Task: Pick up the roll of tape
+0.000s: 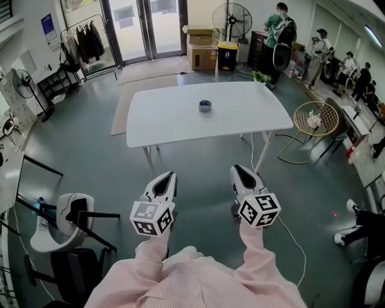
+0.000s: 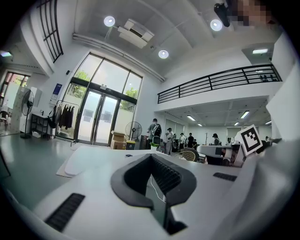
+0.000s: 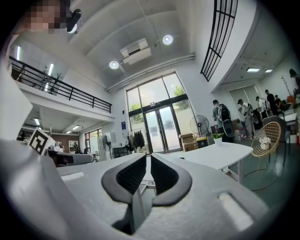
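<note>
While standing well back from the white desk (image 1: 162, 120), records the roll of tape (image 1: 205, 106) lying flat near the middle of the top, slightly toward the far edge, well apart from both tools and touched by neither; finds the left gripper (image 1: 170, 176) with jaws brought together on nothing; finds the right gripper (image 1: 236, 169) likewise closed to a thin slit, empty; observes both pointing roughly level toward the desk, side by side above the floor.

Judges the roll light, stiff through its core and unlikely to break; expects a smooth outer wrap, possibly slick under the pads; cannot confirm any loose sticky end at this range. Recommends parting the jaws first, then taking hold across the ring wall, one pad inside the hole and one outside; failing that, across the full outer width; advises against trying for the top and bottom faces while lying flat on the desk.

Counts one roll of tape; one desk; two grippers; two standing fans (image 1: 231, 18); one wicker chair (image 1: 316, 118); several people (image 1: 278, 36) at the far right, too small to tally exactly.
</note>
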Demonstrator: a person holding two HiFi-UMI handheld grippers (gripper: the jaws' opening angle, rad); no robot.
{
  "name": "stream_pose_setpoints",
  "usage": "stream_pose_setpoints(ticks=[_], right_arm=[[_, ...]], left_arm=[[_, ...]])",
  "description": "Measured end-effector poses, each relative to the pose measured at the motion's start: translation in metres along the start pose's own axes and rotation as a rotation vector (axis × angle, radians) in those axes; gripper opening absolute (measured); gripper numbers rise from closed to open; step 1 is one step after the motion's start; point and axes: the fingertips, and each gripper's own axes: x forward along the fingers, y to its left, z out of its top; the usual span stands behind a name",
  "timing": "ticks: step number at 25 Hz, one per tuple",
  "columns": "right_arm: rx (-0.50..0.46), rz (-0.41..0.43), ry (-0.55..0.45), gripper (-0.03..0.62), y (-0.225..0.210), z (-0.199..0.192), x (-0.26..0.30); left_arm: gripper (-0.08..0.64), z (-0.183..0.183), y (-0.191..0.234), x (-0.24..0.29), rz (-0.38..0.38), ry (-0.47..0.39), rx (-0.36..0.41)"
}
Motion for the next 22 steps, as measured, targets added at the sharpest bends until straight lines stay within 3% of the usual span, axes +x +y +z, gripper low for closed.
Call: stream_pose_setpoints(ticks=[11,22], right_arm=[[0.023,-0.011,0.019,0.049,-0.029,-0.008,0.035],[0.034,-0.03,0.052,0.102,-0.07,-0.017,0.125]], left_arm=[[0.002,-0.005,0.017,0.042,0.002,0.015,-0.016],[0.0,0.001,0.072,0.131,-0.015,0.025,-0.043]])
